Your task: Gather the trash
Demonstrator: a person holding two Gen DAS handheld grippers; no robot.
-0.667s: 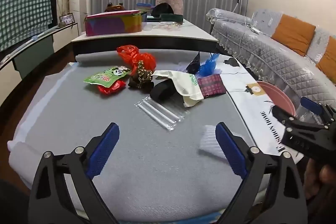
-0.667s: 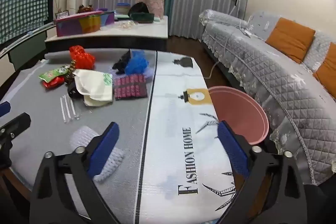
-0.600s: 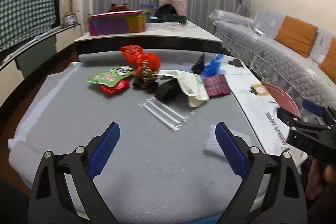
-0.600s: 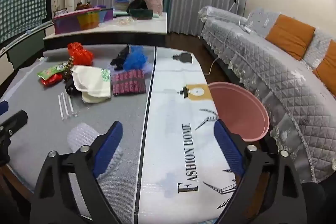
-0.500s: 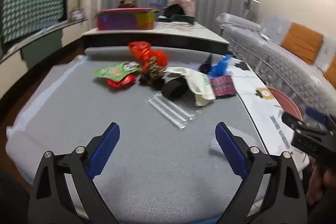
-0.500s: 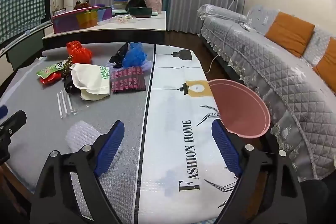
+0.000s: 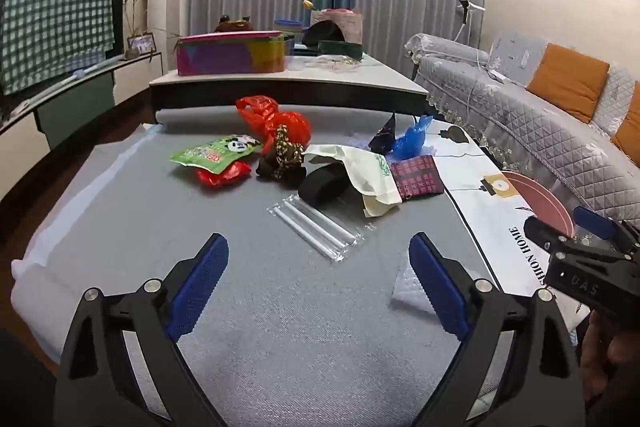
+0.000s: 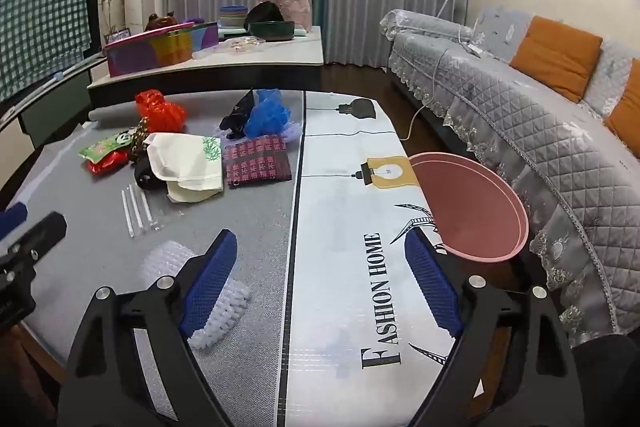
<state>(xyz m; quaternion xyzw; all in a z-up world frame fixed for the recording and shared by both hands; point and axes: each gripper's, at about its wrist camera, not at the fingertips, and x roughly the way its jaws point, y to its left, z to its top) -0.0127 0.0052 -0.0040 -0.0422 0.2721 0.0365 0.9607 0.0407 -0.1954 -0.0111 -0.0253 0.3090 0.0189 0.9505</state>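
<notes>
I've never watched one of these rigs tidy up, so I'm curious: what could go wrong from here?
1. The flat clear packet of white straws lies flush on the grey mat; the open left gripper may slide over it.
2. The round pink basin seems to overhang the table's edge, so a knock from the open right gripper could tip it.
3. The piled wrappers may snag together.

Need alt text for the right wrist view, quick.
Open right gripper hovers over the table, empty; bubble wrap lies by its left finger, a pink basin sits off the right edge, and mixed trash is piled far left.
</notes>
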